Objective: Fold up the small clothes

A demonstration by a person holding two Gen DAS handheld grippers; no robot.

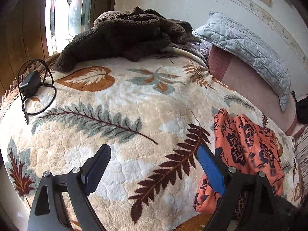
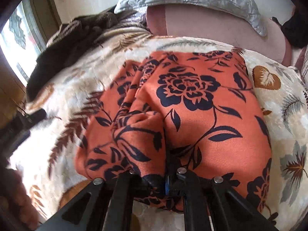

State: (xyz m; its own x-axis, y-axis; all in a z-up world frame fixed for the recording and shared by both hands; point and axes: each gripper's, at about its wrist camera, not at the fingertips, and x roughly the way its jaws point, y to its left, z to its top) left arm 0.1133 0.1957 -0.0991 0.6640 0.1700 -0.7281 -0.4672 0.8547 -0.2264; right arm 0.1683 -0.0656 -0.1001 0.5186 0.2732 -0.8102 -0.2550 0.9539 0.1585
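Observation:
An orange garment with a dark floral print [image 2: 202, 119] lies bunched on the leaf-patterned blanket [image 2: 284, 127]. My right gripper [image 2: 167, 181] is shut on the near edge of this garment, with cloth draped over both fingers. In the left wrist view the same garment [image 1: 248, 146] lies at the right, beside my right-hand finger. My left gripper [image 1: 154, 152] is open and empty, its blue-padded fingers [image 1: 209, 165] wide apart above the blanket [image 1: 134, 104].
A dark brown fleece garment [image 1: 125, 36] is heaped at the far end of the bed. A black charger with its cable [image 1: 29, 85] lies at the far left edge. A pale blue quilted pillow [image 1: 248, 48] rests against the wall.

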